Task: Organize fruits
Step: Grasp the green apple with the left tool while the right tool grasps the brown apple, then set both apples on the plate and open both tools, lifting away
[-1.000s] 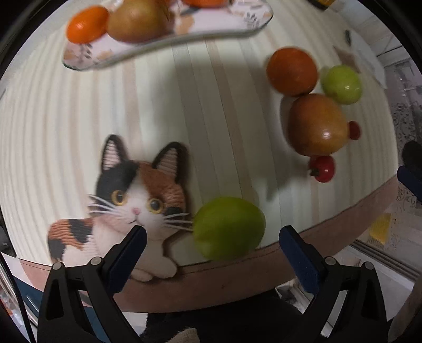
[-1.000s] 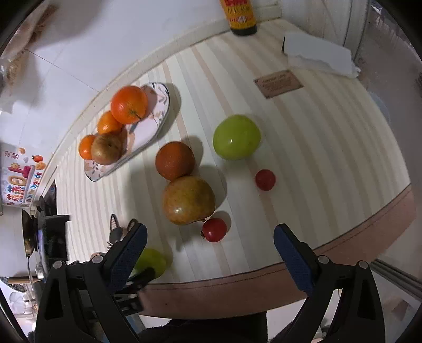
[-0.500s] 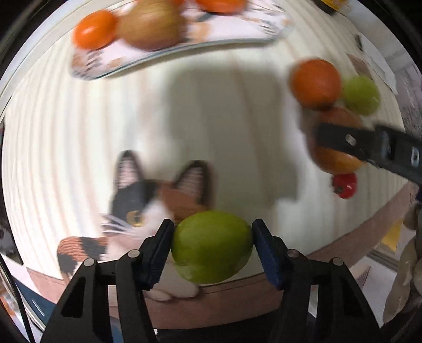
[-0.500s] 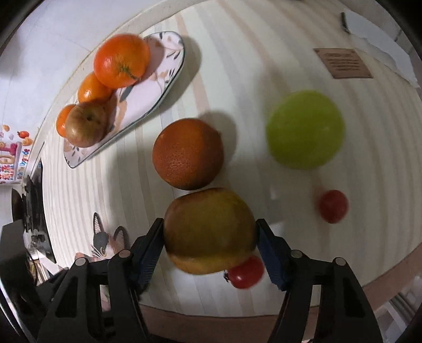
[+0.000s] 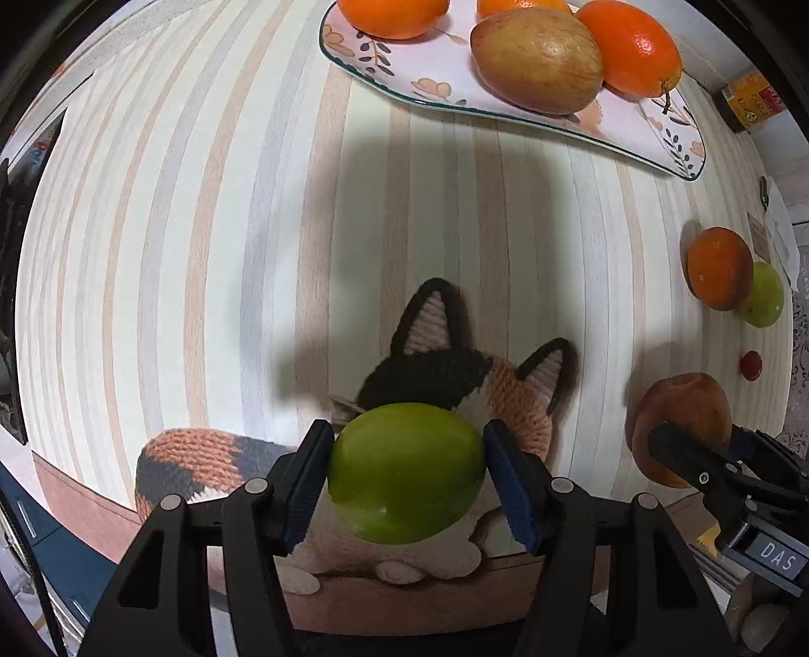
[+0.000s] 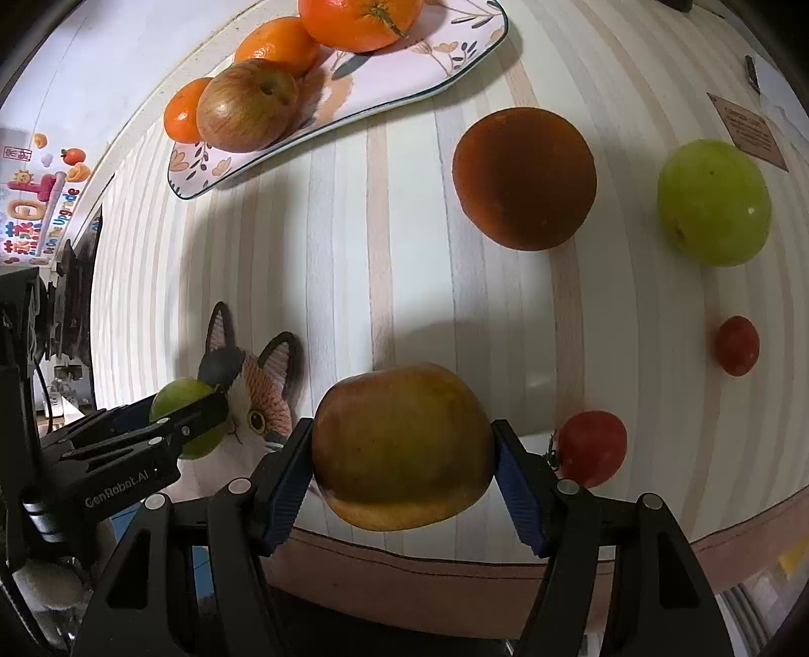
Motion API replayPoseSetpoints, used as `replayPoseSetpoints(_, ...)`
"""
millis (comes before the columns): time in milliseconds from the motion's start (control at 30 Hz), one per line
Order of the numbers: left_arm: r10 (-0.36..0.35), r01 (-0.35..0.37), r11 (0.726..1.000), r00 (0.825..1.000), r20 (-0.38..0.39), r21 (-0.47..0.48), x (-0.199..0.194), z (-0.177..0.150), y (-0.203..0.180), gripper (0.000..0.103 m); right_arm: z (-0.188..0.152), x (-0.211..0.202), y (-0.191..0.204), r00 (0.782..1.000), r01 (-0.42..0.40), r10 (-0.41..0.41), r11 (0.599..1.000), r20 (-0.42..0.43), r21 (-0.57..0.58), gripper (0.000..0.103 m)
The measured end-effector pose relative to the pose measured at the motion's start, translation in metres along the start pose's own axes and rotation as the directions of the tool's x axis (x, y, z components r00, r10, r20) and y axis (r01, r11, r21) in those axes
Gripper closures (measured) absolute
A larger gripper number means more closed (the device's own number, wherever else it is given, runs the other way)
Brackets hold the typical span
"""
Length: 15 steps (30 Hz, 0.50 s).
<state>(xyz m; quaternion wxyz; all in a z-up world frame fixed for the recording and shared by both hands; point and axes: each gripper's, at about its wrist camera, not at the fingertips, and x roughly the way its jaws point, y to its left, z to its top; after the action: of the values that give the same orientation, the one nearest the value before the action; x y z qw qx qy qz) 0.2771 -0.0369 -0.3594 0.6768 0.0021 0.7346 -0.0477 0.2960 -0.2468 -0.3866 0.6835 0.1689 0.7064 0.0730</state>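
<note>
Both fruits now sit gripped: left gripper (image 5: 407,472) jaws clench the green apple (image 5: 404,472) (over the cat mat (image 5: 440,364)), right gripper (image 6: 402,470) jaws the yellow-brown apple (image 6: 402,444).

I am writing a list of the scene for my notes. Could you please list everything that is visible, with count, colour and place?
Plate: one, white with floral print, far side of table.
Oranges on plate: three, orange.
Apple on plate: one, red-yellow, between the oranges.
Loose orange: one, dark orange, mid table.
Loose green fruit: one, right of that orange.
Small tomatoes: two, red, right near side.
Cat mat: one, calico, near edge.
Table: one, striped cloth.
Bottle: one, yellow label, far corner.
Left tool: black, blue pads, shut on green fruit.
Right tool: same, shut on yellow-brown fruit.
</note>
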Motion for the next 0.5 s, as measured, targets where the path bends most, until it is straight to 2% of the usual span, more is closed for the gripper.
replayPoseSetpoints(233,-0.005,0.005,1.0,1.0,-0.013,-0.002,0.0,0.012,0.006,0.044,-0.004,0.009,-0.003,0.998,0.028,-0.029,0.999,-0.049,-0.024,0.032)
replayPoseSetpoints(267,-0.011,0.011,1.0,1.0,-0.014,-0.003,0.0,0.023,0.006,0.044,-0.005,0.01,-0.003,0.998,0.026,-0.028,0.999,-0.049,-0.024,0.033)
replayPoseSetpoints(400,-0.031,0.031,1.0,1.0,0.004,0.005,-0.015,0.035,-0.002,0.044,-0.007,0.003,-0.005,1.0,0.021,-0.021,0.999,-0.016,-0.027,0.034)
replayPoseSetpoints(500,-0.072,0.072,0.997,0.997,0.035,-0.006,-0.038,0.047,-0.001,0.044,-0.003,-0.012,0.001,0.999,0.012,-0.011,0.999,0.032,-0.042,0.034)
